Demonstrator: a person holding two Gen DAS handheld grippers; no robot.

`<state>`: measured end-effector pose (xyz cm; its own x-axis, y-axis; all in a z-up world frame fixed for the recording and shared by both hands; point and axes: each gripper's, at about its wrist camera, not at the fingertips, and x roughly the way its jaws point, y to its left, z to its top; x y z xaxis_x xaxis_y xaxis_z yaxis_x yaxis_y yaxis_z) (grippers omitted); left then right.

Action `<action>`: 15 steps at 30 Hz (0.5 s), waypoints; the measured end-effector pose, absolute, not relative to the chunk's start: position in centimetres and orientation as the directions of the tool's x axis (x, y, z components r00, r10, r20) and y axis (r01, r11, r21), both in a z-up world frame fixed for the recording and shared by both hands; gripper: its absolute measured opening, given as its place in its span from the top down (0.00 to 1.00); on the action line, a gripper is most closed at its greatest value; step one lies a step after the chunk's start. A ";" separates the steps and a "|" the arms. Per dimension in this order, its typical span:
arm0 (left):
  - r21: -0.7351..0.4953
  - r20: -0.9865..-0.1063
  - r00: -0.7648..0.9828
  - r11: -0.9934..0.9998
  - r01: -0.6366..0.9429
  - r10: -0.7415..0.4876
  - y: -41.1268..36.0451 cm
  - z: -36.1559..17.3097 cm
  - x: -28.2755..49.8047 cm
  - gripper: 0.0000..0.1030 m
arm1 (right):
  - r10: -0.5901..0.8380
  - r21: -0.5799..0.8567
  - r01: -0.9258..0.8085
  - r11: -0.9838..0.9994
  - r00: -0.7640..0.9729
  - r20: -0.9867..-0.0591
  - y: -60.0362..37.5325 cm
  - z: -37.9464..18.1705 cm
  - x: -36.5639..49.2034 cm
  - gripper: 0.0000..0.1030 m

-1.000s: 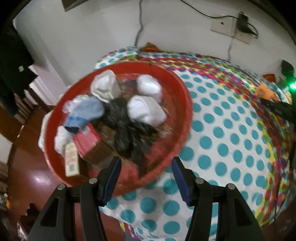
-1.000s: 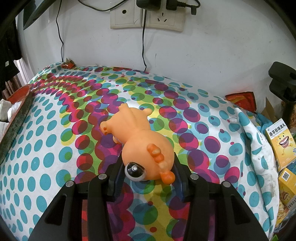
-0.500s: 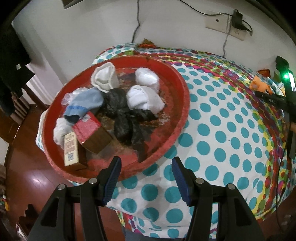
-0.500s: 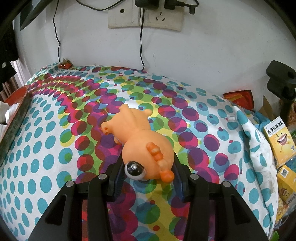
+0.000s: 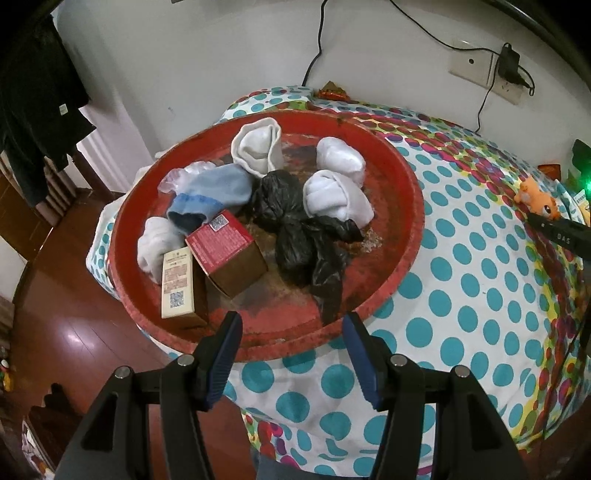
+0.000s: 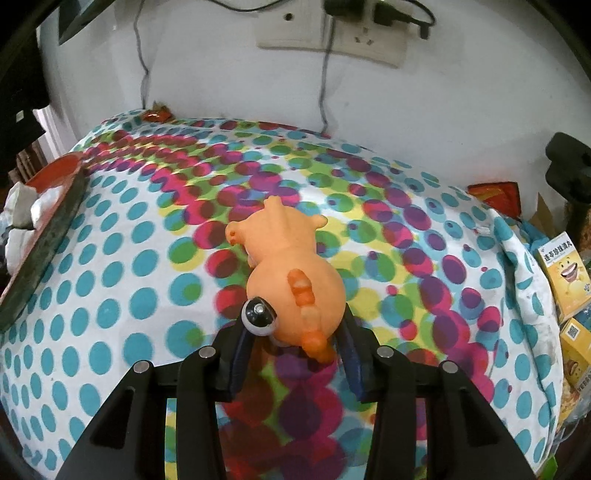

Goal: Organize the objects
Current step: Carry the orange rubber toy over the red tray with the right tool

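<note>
My right gripper [image 6: 295, 330] is shut on an orange rubber toy animal [image 6: 291, 273] with a bulging eye, held just above the dotted tablecloth [image 6: 129, 295]. The toy also shows far right in the left wrist view [image 5: 537, 195]. My left gripper [image 5: 291, 332] is open and empty, hovering at the near rim of a round red tray [image 5: 406, 236]. The tray holds rolled white socks [image 5: 336, 195], a blue sock [image 5: 218, 188], black plastic bags [image 5: 299, 240], a red box [image 5: 225, 251] and a slim cream box [image 5: 177, 282].
The tray's edge shows at the left of the right wrist view [image 6: 55, 221]. Yellow boxes [image 6: 561, 273] stand off the table's right side. A wall with sockets and cables [image 6: 332, 33] is behind. A snack packet [image 5: 334, 92] lies at the far edge. Wooden floor is at the left.
My left gripper has drawn back and up from the tray, still open. My right gripper has lifted slightly with the orange toy in it.
</note>
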<state>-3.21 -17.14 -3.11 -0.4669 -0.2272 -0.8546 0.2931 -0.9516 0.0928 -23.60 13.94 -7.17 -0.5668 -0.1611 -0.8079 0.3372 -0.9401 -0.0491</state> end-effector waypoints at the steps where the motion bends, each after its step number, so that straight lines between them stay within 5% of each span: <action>1: 0.092 -0.855 -0.468 -0.953 0.289 -0.224 -17.0 -3.1 -3.2 0.44 | -0.165 -0.049 0.343 -0.938 -0.566 -0.808 13.6 -7.1 -23.4 0.60; 15: 0.042 -0.840 -0.502 -0.948 0.316 -0.205 -18.1 -1.9 -1.7 0.44 | -0.230 -0.060 0.459 -0.886 -0.550 -0.803 7.3 -5.5 -20.0 0.61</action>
